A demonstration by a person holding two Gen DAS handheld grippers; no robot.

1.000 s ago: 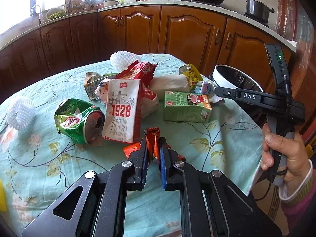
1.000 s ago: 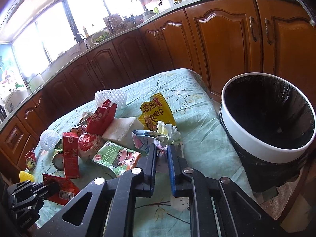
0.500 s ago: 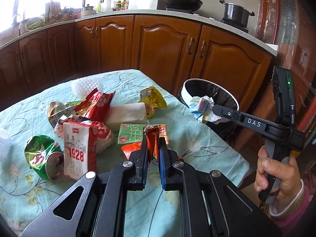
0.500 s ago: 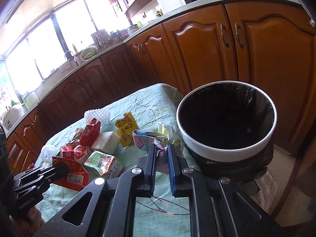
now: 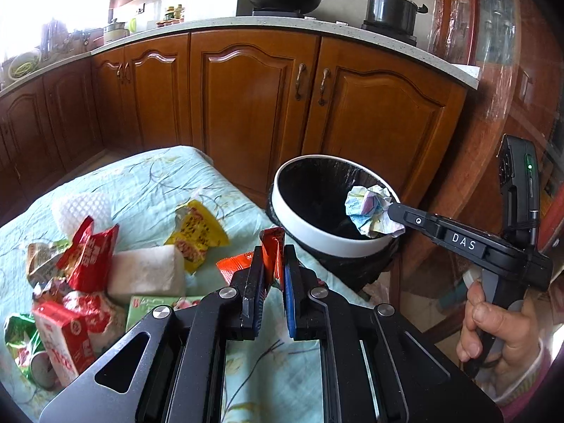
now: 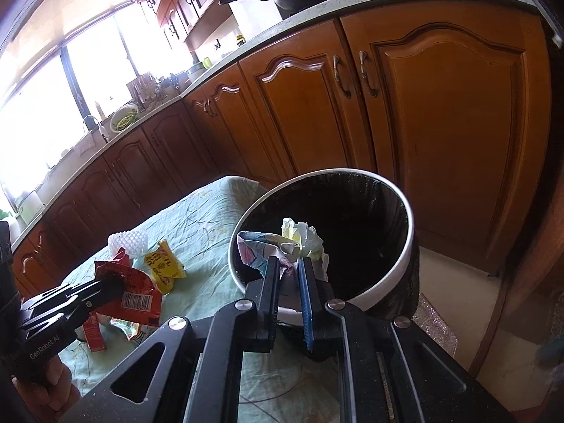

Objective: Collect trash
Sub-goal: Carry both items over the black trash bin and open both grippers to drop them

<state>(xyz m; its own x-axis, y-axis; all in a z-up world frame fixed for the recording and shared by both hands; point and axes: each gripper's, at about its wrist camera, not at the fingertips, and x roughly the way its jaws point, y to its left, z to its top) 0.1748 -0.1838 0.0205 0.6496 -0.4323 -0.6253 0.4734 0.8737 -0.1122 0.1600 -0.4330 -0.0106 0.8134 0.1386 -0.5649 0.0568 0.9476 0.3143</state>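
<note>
While right gripper (image 6: pixel 288 275) clamps crumpled paper (image 6: pixel 282 246) over bin (image 6: pixel 405 211) mid-frame, left gripper (image 5: pixel 271 275) pinches red wrapper (image 5: pixel 271 246), lower-left.

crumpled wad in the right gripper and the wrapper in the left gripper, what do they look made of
The crumpled wad looks like printed paper: matte, with sharp creases and pastel print. The wrapper looks like glossy plastic film, possibly foil-lined: it is shiny red, wrinkles softly and carries a barcode. Both materials are judged from look only.
</note>
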